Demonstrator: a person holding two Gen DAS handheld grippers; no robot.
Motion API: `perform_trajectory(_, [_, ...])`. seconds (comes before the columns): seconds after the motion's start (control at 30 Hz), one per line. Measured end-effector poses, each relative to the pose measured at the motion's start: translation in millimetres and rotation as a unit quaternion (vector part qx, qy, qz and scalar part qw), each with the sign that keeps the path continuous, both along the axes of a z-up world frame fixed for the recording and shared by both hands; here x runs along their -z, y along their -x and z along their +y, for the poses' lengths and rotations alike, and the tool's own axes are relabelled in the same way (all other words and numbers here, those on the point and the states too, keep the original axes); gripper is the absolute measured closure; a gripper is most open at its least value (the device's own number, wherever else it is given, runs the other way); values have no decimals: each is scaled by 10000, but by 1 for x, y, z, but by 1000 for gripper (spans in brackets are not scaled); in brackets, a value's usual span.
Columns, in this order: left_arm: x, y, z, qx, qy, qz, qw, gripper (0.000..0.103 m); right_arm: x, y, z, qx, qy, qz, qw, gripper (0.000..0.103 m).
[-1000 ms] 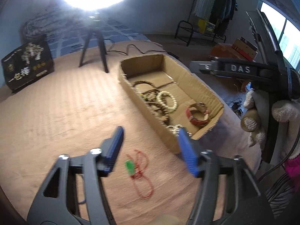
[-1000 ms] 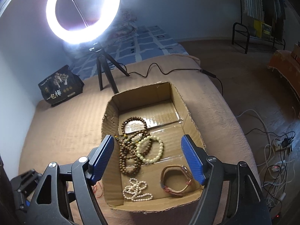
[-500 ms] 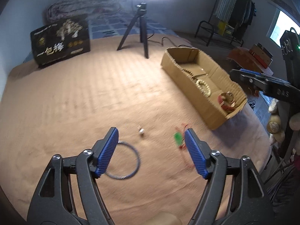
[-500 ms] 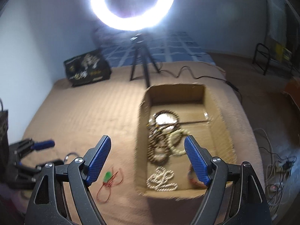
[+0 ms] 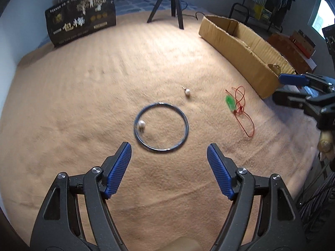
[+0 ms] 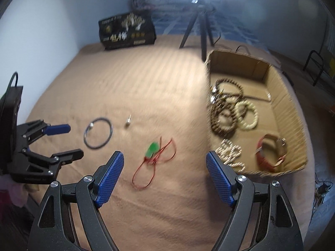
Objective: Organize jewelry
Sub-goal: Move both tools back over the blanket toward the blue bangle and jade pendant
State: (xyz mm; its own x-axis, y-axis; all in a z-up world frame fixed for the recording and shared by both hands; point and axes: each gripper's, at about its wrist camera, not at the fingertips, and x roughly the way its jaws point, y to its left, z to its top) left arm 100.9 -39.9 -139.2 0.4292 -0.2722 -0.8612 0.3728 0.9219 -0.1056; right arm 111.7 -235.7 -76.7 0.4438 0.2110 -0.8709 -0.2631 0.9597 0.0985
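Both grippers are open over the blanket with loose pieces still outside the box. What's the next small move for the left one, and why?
Probably ease the left gripper forward and down so its open jaws straddle the near rim of the dark bangle. The bangle lies flat on the blanket just ahead of the fingertips, outside the cardboard box, with a pearl earring resting inside the ring that should not be pinched.

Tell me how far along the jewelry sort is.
Mostly done: bead bracelets and a watch lie in the cardboard box. Both claws, left and right, are open and hold nothing. Left on the blanket: bangle, two pearl pieces, red-cord pendant.
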Motion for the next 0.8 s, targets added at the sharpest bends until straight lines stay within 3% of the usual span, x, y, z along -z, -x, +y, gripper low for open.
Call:
perform_trajectory(0.2, [10, -5, -6, -51, -129, 58, 9999, 26, 12, -4, 8, -41, -48, 259, 9996, 23])
perform_trajectory(0.63, [22, -27, 0, -547, 314, 409, 9972, 26, 29, -20, 12, 47, -86, 771, 9970, 23])
perform_trajectory(0.8, [27, -31, -8, -541, 113, 369, 9978, 26, 37, -24, 16, 95, -97, 881, 9960, 23])
